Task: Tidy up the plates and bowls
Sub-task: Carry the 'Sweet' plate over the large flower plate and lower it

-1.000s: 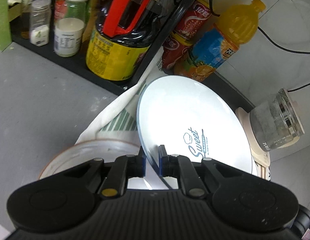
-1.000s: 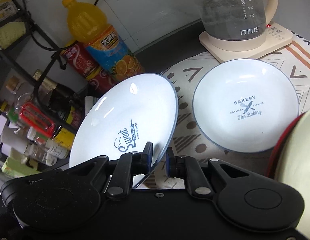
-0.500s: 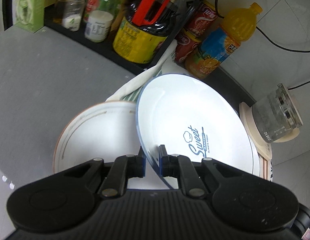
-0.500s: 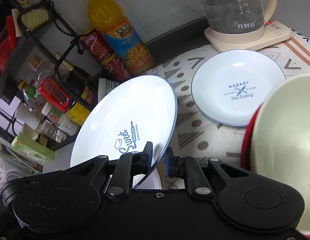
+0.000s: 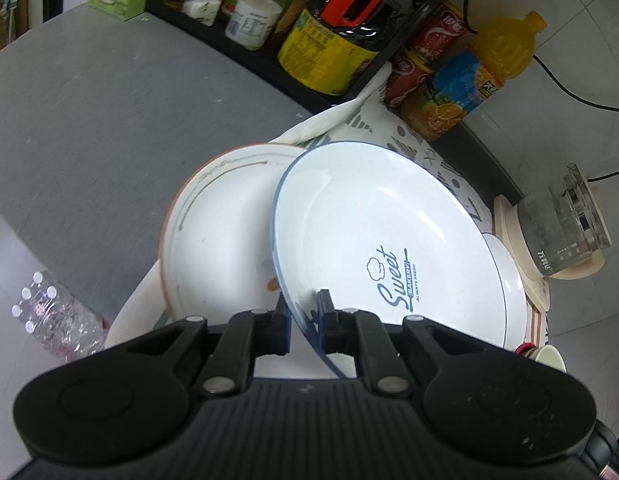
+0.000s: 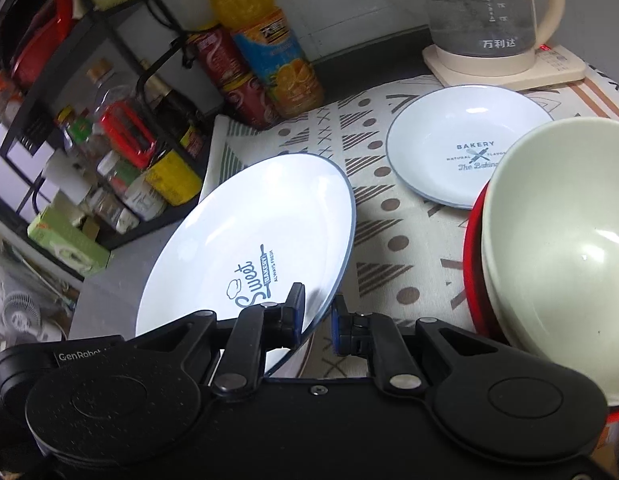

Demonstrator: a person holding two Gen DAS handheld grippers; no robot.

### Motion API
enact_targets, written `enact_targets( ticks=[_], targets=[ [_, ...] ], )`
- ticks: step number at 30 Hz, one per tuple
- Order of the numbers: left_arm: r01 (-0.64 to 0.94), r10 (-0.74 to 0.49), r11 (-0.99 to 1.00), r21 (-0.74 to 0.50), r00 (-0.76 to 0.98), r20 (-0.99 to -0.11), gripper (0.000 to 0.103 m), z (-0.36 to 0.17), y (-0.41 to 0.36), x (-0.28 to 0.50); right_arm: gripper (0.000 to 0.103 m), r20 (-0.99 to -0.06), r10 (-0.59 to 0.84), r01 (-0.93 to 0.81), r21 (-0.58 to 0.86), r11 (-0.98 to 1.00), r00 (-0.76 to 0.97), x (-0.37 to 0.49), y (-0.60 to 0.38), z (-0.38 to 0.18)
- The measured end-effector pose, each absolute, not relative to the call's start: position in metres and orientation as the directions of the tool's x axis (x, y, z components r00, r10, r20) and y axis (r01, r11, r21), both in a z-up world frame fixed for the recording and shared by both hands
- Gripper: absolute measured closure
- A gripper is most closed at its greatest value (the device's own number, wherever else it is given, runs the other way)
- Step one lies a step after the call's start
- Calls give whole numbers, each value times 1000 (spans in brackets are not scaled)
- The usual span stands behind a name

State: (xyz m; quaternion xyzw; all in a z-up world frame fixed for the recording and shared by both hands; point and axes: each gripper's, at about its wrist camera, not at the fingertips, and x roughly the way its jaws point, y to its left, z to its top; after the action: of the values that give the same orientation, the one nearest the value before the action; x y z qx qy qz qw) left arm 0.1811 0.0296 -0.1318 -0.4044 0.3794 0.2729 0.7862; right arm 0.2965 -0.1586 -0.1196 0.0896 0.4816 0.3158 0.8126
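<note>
Closest in, both the left gripper (image 5: 303, 322) and the right gripper (image 6: 317, 318) are nearly closed, each pinching the near rim of the tilted Sweet plate (image 5: 389, 248). Just left of the left gripper lies a brown-rimmed plate (image 5: 217, 236); right of the right gripper sits a cream bowl (image 6: 557, 236), and beyond it the Bakery plate (image 6: 449, 148) on the patterned cloth (image 6: 389, 240)

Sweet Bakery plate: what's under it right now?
Under the lifted Sweet Bakery plate, pinched at its rim by both grippers, the left view shows a brown-rimmed plate and the patterned cloth. The brown-rimmed plate's right part is covered.
</note>
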Motion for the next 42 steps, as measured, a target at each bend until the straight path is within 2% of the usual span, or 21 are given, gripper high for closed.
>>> enact_targets(
  ticks=[33, 41, 42],
  targets=[
    [-803, 78, 447, -395, 475, -877, 87, -153, 35, 164, 90, -766, 582, -458, 429, 779, 273, 290, -148, -133],
    [-811, 2, 433, -393, 437, -899, 85, -153, 44, 172, 91, -769, 578, -467, 419, 778, 273, 291, -143, -135],
    [-814, -18, 429, -393, 427, -904, 81, -153, 46, 173, 91, -767, 581, -463, 426, 778, 272, 291, -143, -135]
  ],
)
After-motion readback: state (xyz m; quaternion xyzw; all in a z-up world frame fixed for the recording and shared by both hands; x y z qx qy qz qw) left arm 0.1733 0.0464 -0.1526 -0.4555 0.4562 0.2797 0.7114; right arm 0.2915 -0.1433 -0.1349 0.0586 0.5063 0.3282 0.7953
